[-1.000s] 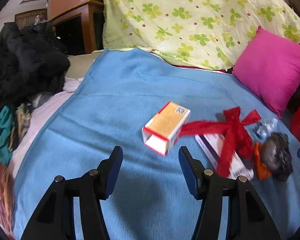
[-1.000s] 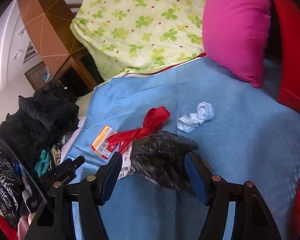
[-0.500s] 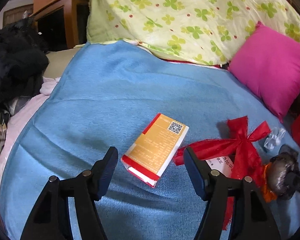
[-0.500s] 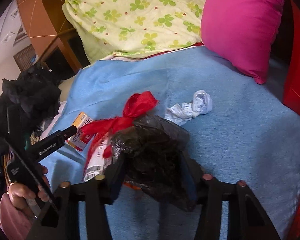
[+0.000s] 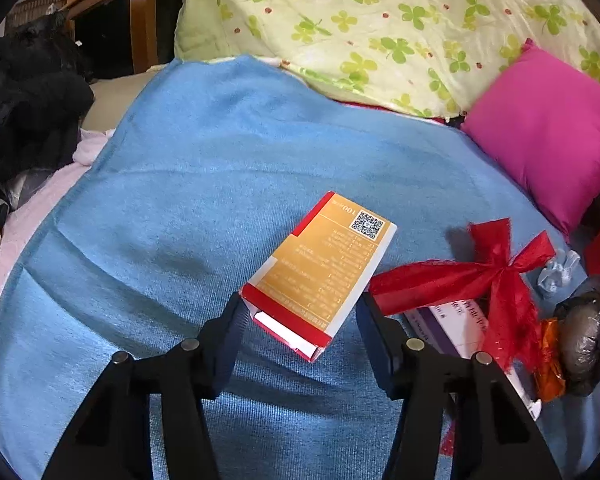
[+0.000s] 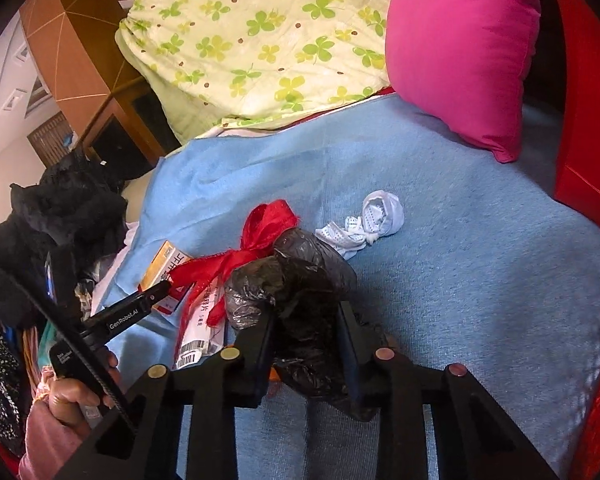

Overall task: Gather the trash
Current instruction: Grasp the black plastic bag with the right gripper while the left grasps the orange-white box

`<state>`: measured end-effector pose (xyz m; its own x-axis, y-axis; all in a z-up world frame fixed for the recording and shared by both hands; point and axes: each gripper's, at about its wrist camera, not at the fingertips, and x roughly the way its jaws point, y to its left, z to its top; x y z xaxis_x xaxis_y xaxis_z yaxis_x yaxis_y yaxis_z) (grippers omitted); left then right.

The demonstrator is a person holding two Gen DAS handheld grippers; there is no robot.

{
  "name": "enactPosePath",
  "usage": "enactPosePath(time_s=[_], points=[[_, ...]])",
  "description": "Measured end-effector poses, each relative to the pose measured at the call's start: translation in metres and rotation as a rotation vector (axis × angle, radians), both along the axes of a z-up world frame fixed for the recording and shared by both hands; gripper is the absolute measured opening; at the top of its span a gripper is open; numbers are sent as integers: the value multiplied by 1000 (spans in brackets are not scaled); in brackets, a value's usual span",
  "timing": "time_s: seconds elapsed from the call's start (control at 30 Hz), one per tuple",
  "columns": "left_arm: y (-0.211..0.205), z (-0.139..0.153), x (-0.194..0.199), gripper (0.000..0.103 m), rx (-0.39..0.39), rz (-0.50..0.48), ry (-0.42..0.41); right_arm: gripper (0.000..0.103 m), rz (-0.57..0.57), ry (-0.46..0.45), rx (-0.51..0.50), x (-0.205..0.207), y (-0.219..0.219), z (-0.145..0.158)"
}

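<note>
Blanket (image 5: 220, 184) plain light blue. Quilt (image 5: 400, 28) pale yellow w/ green clovers & small red dots. Pillow (image 5: 548, 132) solid magenta. Box (image 5: 324, 272) orange-gold w/ red edges, white side, black QR code. Ribbon (image 5: 496, 272) bright red. Bag (image 6: 296, 272) glossy black. Wrapper (image 5: 548, 364) orange. Crumpled paper (image 6: 376, 220) white. Clothes pile (image 5: 24, 104) black.

Black two-finger grippers, person's hand in pink sleeve.
Left gripper (image 5: 300, 320) and right gripper (image 6: 305, 338): matte black, round metal screws; white "GenRobot.AI" lettering.
</note>
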<state>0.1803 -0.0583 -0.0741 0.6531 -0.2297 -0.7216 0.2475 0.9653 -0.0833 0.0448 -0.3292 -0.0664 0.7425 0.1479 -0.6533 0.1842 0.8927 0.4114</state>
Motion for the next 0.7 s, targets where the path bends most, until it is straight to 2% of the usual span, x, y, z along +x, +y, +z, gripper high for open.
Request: enactPosePath(time_s=[0.2, 0.47, 0.6, 0.63, 0.67, 0.7], points=[[1, 19, -13, 57, 6, 5, -42, 27, -16, -15, 34, -6, -8, 5], [2, 61, -53, 57, 11, -9, -151, 27, -19, -69, 42, -21, -13, 25], [5, 73, -74, 57, -22, 4, -161, 30, -4, -75, 108, -25, -17, 25], [5, 75, -80, 57, -31, 6, -166, 40, -4, -70, 116, -24, -17, 24], [4, 76, -84, 57, -41, 7, -165, 68, 0, -64, 126, -23, -16, 23], [3, 78, -89, 57, -53, 3, -162, 80, 2, -69, 136, -23, -15, 22]])
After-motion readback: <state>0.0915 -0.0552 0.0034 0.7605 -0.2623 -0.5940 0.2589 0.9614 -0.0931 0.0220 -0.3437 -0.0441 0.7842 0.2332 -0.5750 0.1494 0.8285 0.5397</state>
